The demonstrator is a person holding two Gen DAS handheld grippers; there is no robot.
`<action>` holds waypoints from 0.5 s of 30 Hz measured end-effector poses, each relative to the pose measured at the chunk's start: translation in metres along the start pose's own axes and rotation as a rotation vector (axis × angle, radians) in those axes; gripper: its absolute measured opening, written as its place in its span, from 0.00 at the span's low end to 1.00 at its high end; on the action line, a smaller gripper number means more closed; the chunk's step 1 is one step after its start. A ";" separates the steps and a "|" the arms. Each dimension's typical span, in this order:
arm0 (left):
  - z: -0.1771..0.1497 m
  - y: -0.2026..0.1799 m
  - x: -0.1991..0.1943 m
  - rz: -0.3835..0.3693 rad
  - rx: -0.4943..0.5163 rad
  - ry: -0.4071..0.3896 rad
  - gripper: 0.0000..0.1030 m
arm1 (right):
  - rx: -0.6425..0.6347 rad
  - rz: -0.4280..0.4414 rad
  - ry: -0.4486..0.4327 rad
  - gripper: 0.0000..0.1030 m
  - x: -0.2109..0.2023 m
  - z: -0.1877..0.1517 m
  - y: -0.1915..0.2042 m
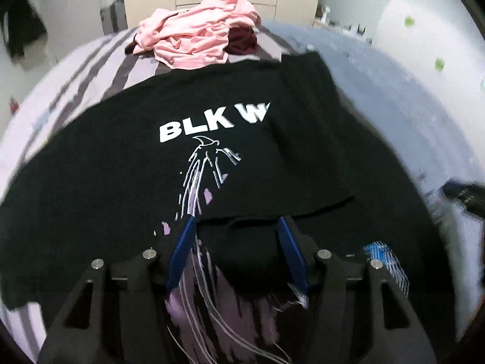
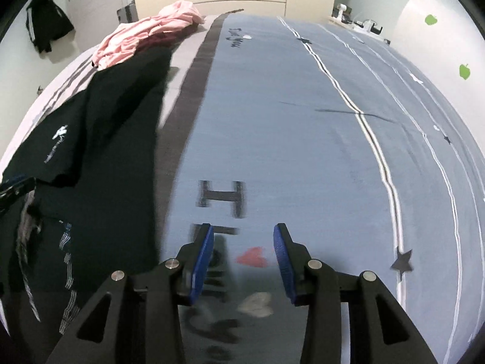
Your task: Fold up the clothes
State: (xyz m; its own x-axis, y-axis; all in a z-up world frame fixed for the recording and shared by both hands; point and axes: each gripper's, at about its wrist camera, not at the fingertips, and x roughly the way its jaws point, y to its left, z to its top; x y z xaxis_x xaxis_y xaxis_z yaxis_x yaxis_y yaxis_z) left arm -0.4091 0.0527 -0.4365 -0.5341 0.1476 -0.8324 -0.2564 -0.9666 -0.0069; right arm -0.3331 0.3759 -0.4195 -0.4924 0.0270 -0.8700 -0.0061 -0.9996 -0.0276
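Observation:
A black T-shirt (image 1: 121, 157) with a white "BLK W" print lies spread on the bed, its right side folded over onto the chest. In the right wrist view the same shirt (image 2: 115, 127) lies along the left. My left gripper (image 1: 236, 221) hovers low over the shirt's near part. Its blue pads (image 1: 183, 248) stand apart, with black cloth showing between them but not pinched. My right gripper (image 2: 244, 230) is open over the bare blue sheet (image 2: 288, 136), right of the shirt, with nothing between its fingers.
A pile of pink clothes (image 1: 194, 39) with a dark red garment (image 1: 242, 41) lies at the bed's far end. The bed cover is lilac with grey stripes (image 1: 75, 85) on the left. A wardrobe, a suitcase (image 1: 113, 15) and a hanging black jacket (image 2: 45, 27) stand beyond.

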 end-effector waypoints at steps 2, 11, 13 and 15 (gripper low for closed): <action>-0.003 -0.006 0.010 0.038 0.058 0.015 0.52 | 0.013 0.005 0.003 0.36 0.004 -0.001 -0.013; 0.026 0.014 0.015 -0.008 0.004 -0.052 0.52 | 0.085 0.036 0.032 0.36 0.019 -0.011 -0.033; 0.039 0.032 0.019 -0.006 -0.080 -0.061 0.52 | 0.096 0.041 0.035 0.36 0.021 -0.011 -0.031; 0.050 0.055 0.025 0.004 -0.179 -0.057 0.52 | 0.103 0.043 0.036 0.37 0.022 -0.009 -0.029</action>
State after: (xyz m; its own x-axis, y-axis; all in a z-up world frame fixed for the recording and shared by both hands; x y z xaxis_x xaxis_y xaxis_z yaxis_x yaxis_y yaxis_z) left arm -0.4767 0.0138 -0.4301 -0.5811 0.1504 -0.7998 -0.1093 -0.9883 -0.1063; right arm -0.3363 0.4053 -0.4426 -0.4627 -0.0175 -0.8863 -0.0759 -0.9954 0.0593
